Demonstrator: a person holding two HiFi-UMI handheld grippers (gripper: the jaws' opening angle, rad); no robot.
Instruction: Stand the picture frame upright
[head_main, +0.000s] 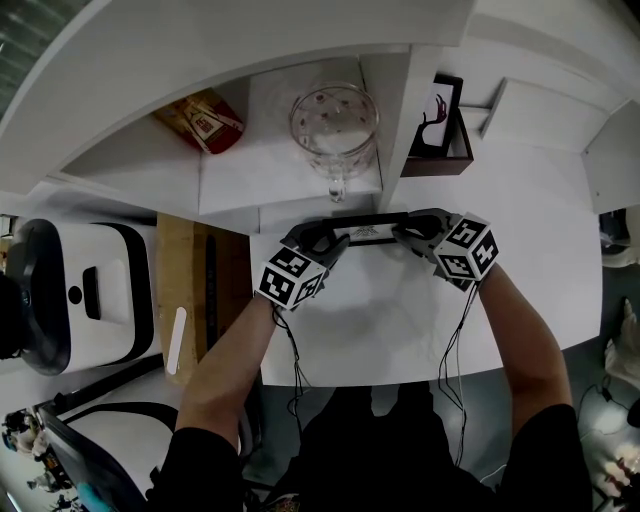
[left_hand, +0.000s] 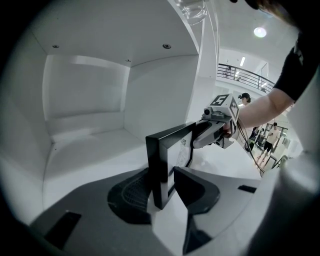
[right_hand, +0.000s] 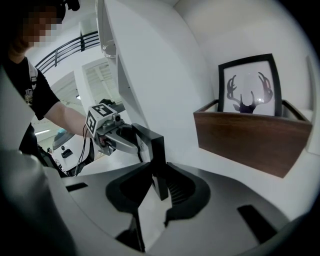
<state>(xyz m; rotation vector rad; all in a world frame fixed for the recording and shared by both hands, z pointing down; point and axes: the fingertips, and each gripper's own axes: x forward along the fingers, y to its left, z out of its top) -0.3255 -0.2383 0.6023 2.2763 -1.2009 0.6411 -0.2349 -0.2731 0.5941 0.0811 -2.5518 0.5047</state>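
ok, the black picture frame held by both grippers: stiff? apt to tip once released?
Probably stiff: the picture frame spans straight between the left gripper and right gripper, no sag. Likely tippy: it is upright, its profile looks thin, and no back prop shows. The front panel looks glossy, maybe glass, so possibly fragile.

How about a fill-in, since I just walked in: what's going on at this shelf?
A person has a gripper in each hand, both clamped on a black picture frame: left gripper on its left end, right gripper on its right. The frame is roughly upright, long edge down, over the white table, before the shelf holding a glass mug.
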